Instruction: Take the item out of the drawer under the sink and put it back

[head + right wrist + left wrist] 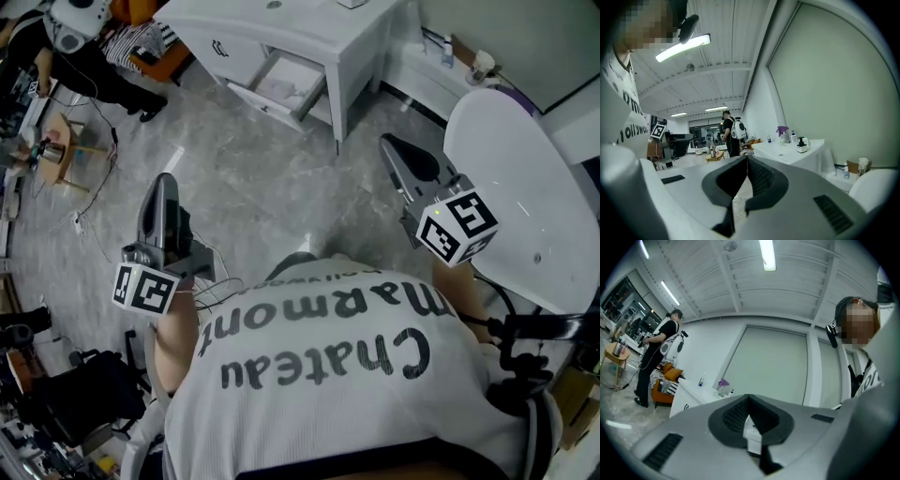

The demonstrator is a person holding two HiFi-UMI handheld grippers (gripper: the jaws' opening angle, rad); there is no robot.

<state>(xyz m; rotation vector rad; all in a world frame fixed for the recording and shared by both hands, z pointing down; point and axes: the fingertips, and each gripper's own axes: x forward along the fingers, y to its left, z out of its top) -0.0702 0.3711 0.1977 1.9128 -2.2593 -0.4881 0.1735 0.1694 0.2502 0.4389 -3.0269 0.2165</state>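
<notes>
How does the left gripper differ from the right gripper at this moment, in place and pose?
The left gripper is over bare floor; the right gripper is beside the white tub. The right gripper reaches nearer the open drawer than the left gripper does. Both are shut with nothing between the jaws.

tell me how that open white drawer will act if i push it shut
The drawer looks like a rigid white box, so it should probably slide back without flexing. It is pulled well out of the cabinet, so a push on one corner might skew it. Its contents are unclear, so weight is uncertain.
</notes>
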